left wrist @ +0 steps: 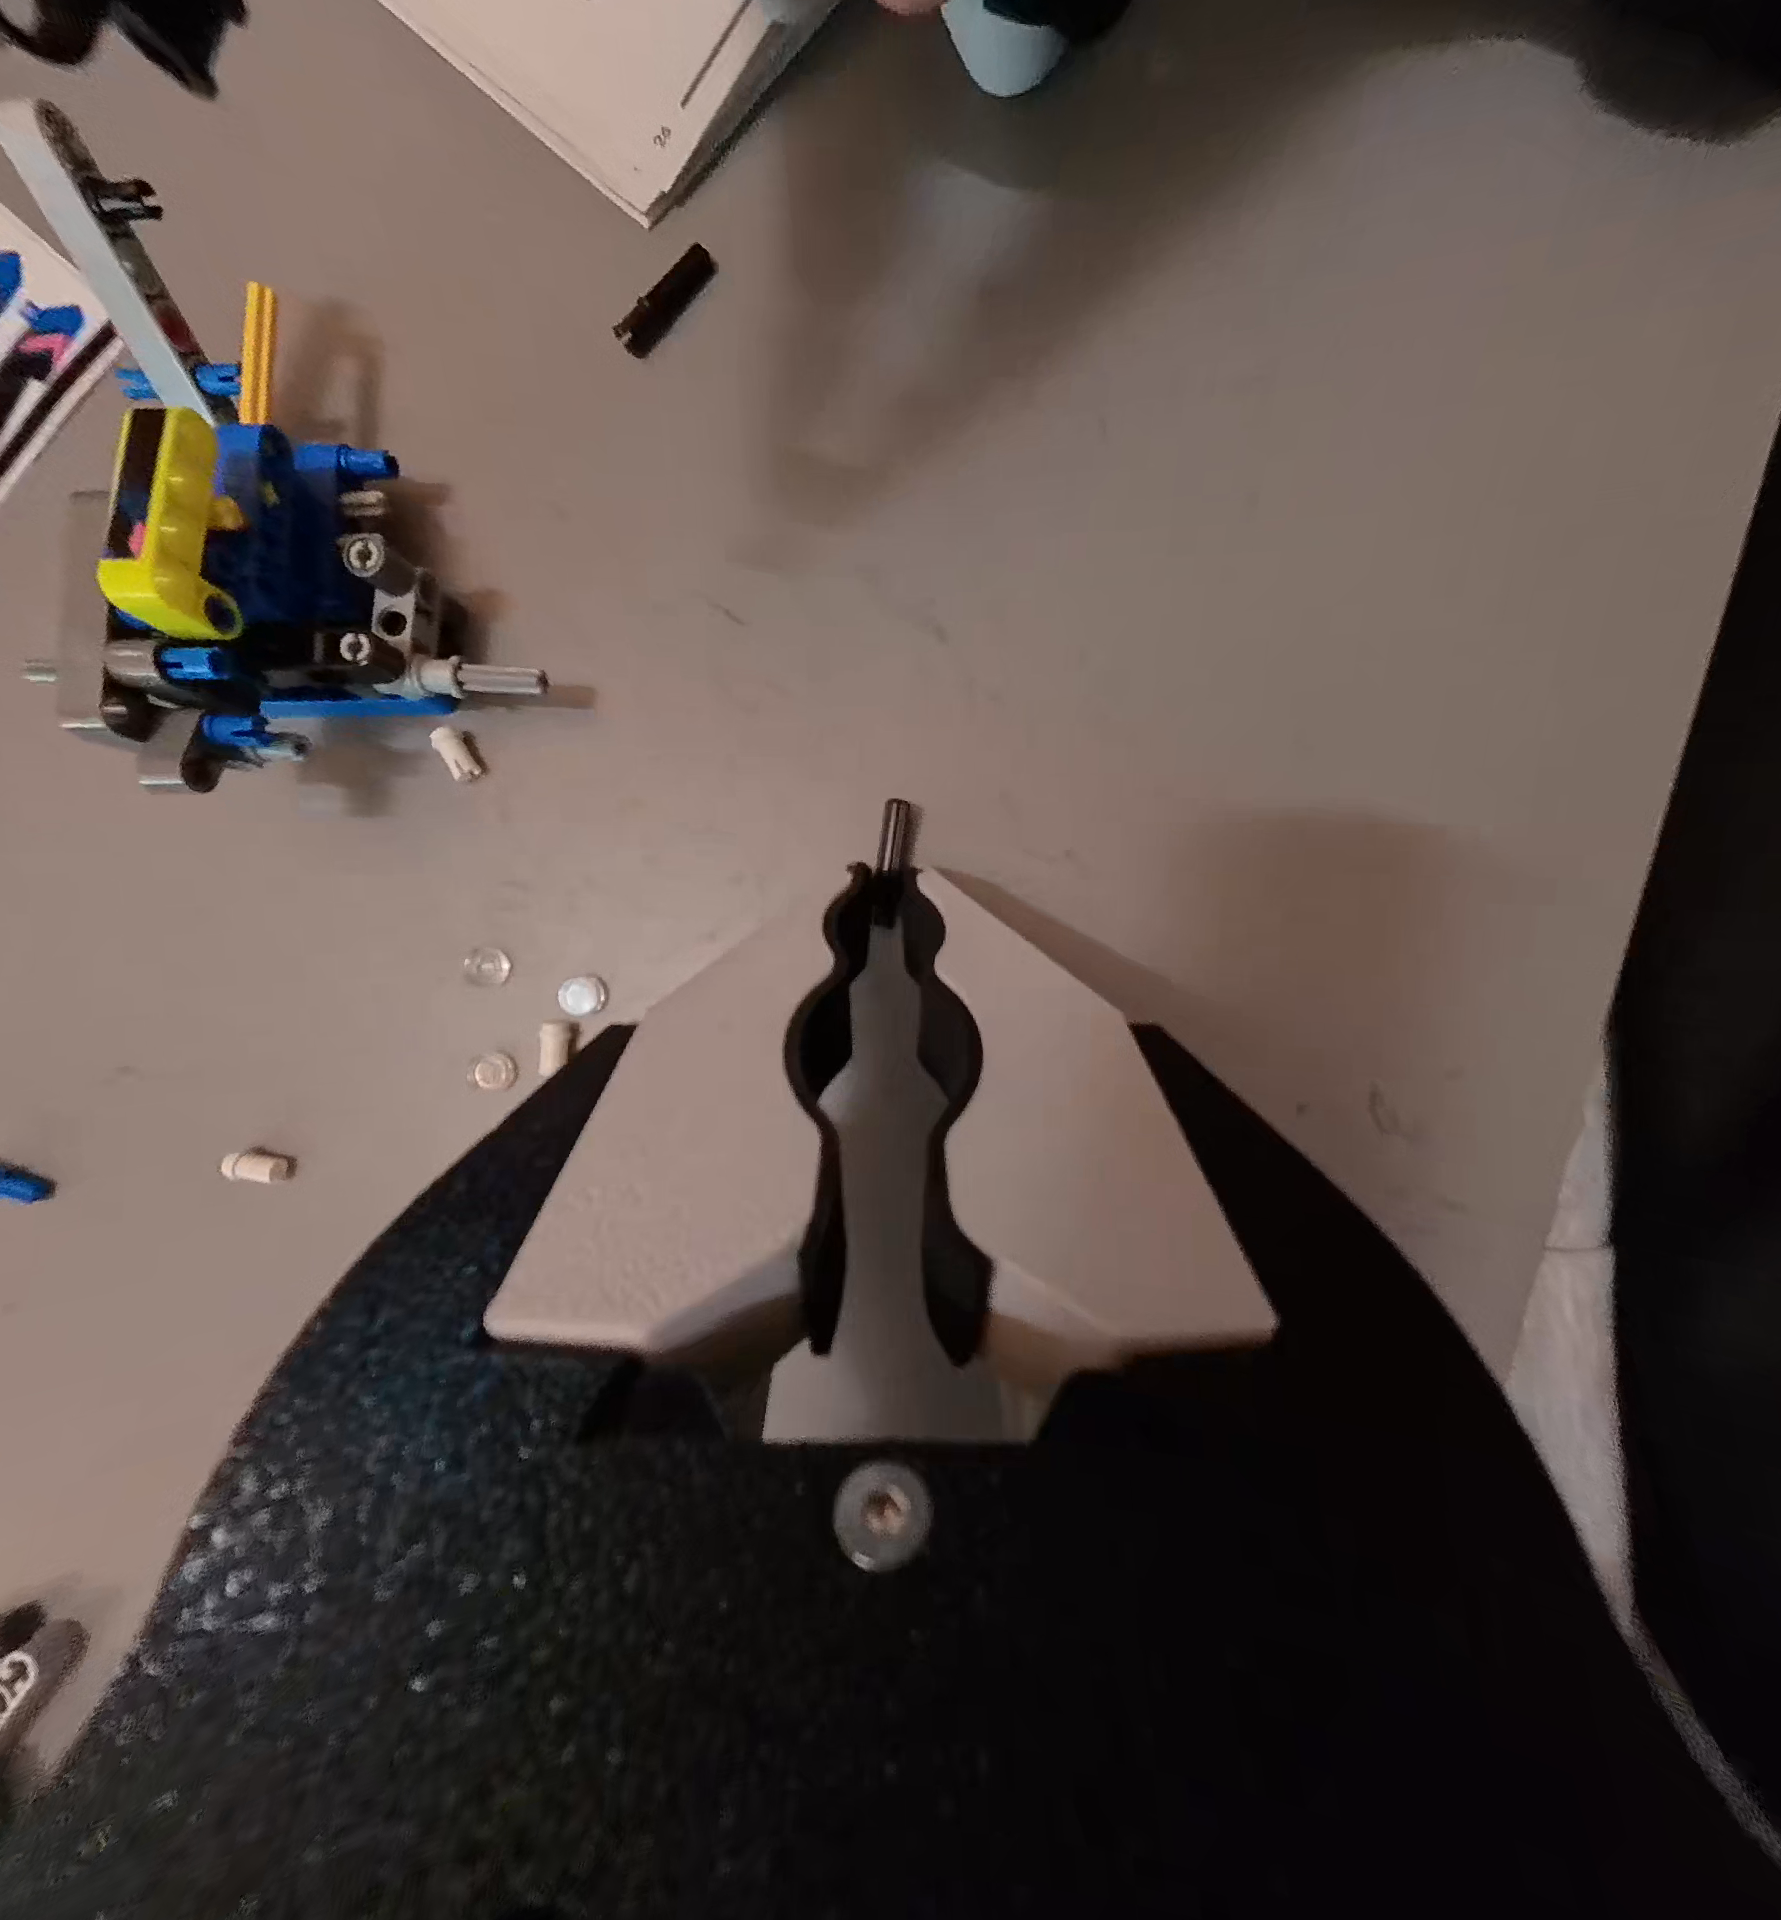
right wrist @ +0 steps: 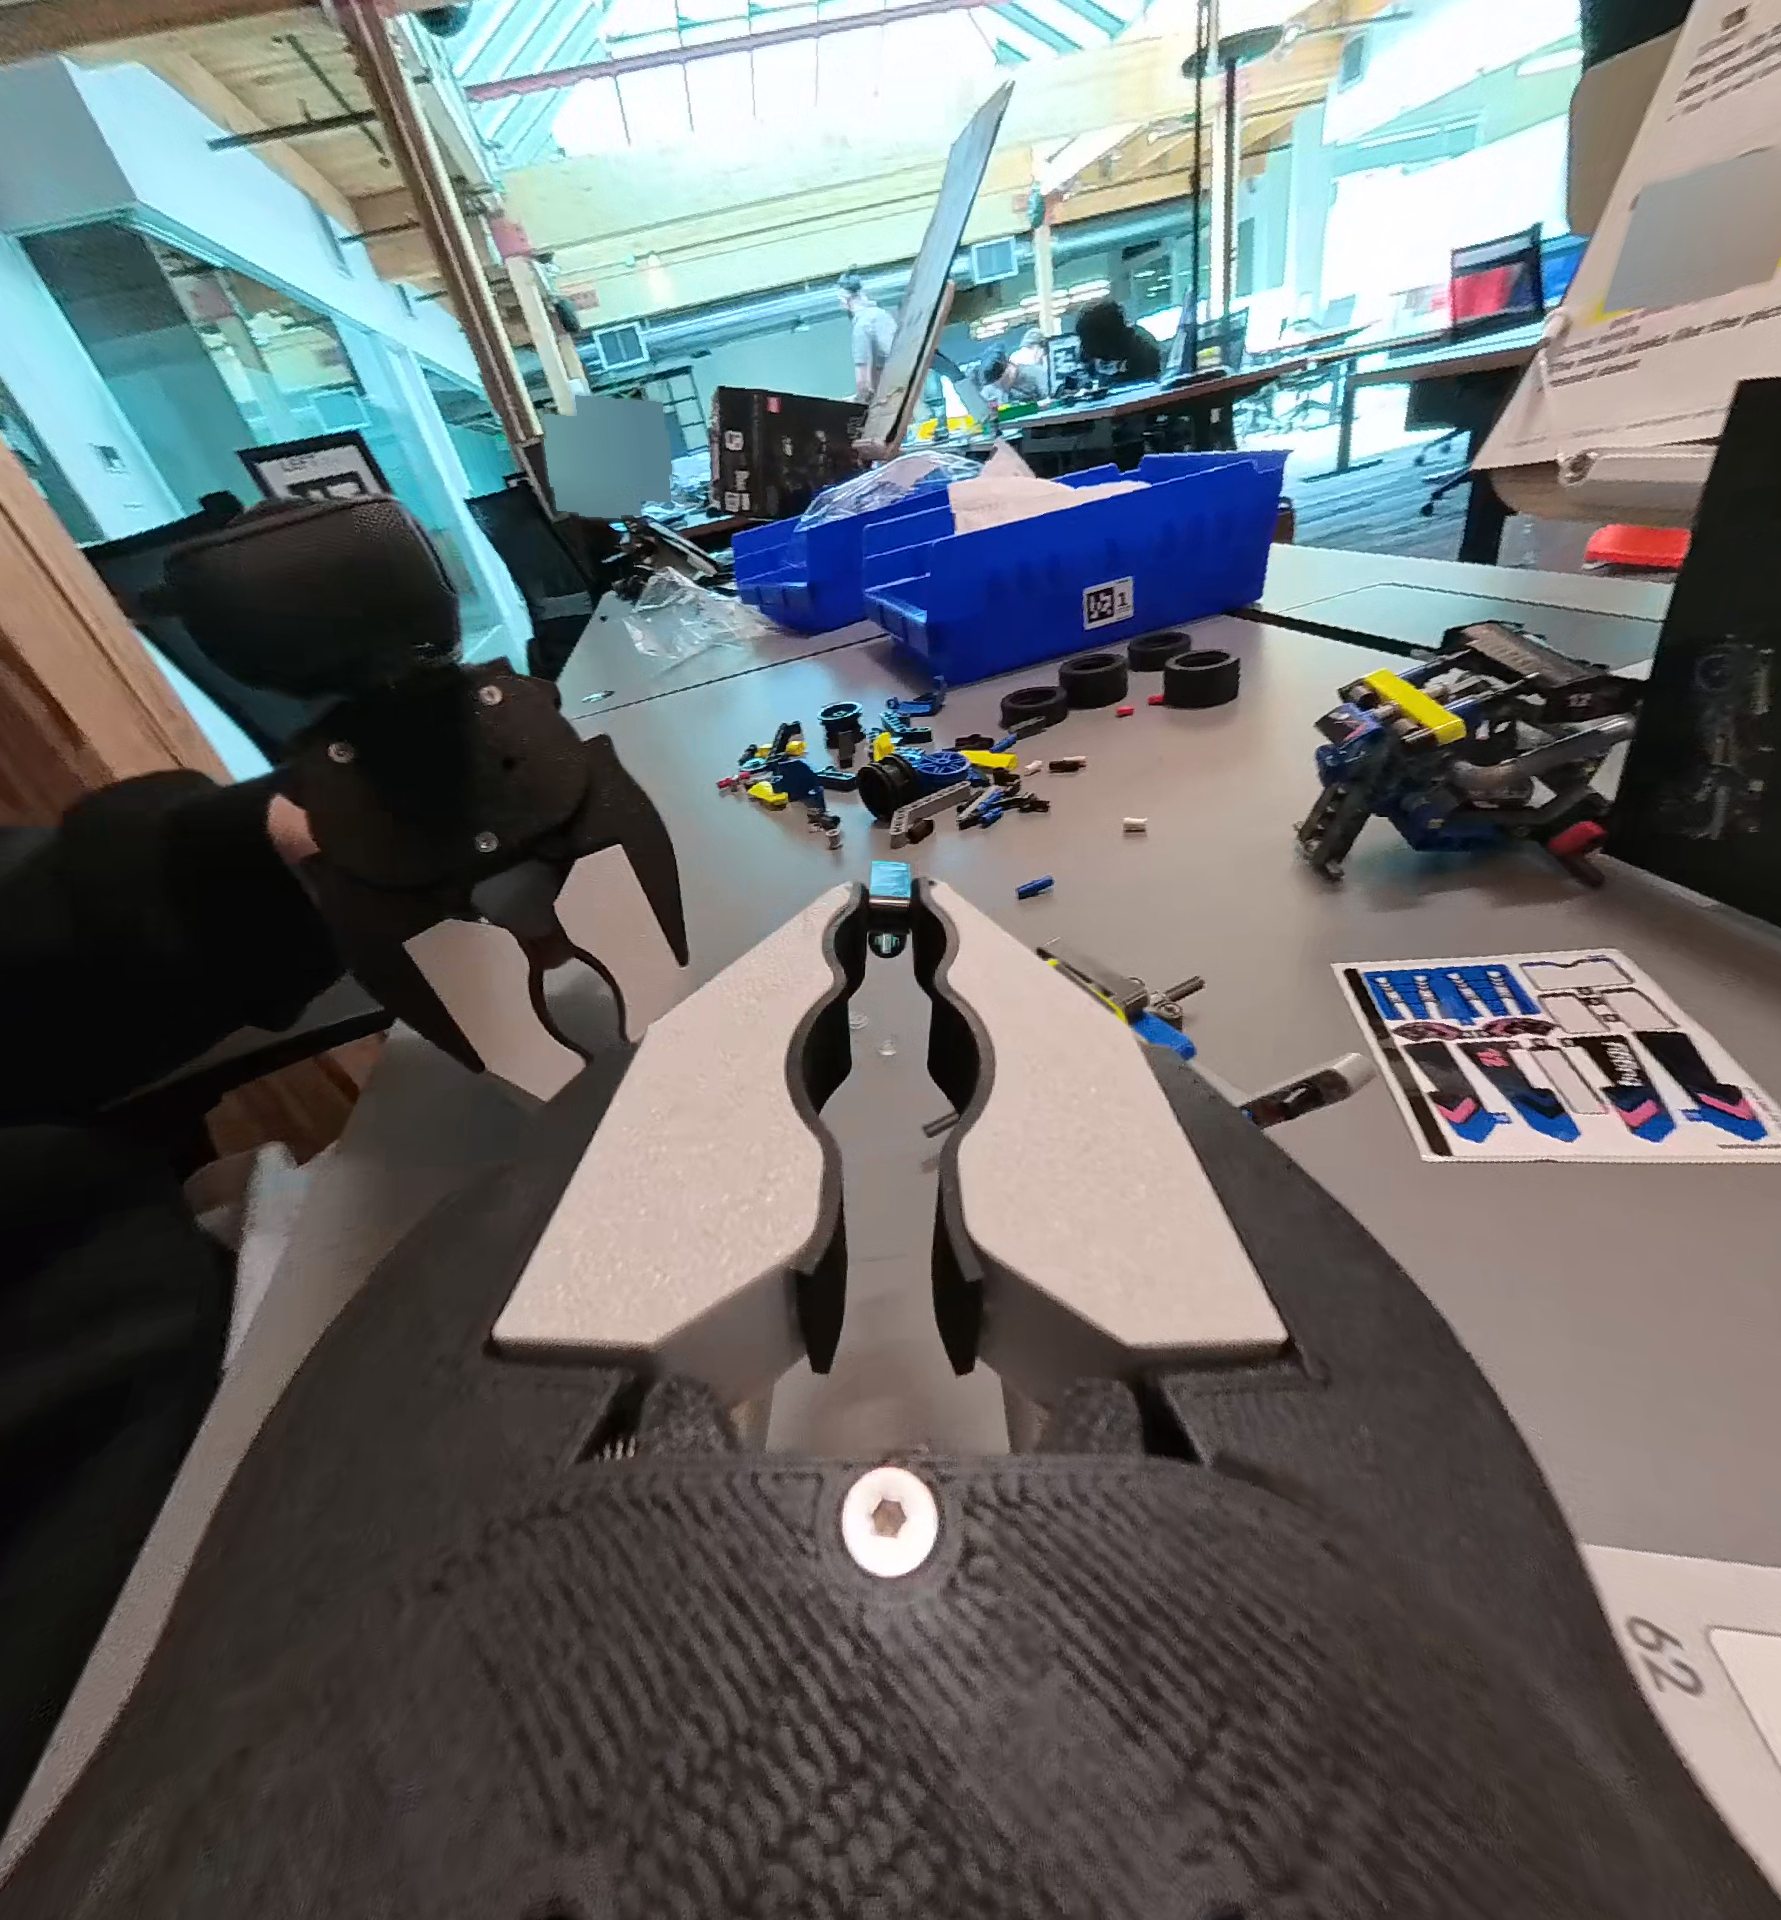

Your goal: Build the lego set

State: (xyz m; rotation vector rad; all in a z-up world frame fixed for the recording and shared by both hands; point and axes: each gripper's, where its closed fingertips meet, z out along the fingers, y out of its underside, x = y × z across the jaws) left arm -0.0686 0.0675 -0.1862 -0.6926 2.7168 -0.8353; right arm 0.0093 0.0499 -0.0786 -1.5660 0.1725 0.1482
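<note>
Lego sub-assembly [left wrist: 242, 582], blue and yellow, stands on the grey surface [left wrist: 1177, 520] far left of the left claw [left wrist: 891, 878], clamped on a small dark pin [left wrist: 894, 831] apparently for fitting; right claw [right wrist: 891, 894] pinches a small grey piece [right wrist: 890, 883].

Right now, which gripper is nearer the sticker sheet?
Right. The right gripper is just left of the sticker sheet; the left gripper hangs farther left, beyond it.
</note>
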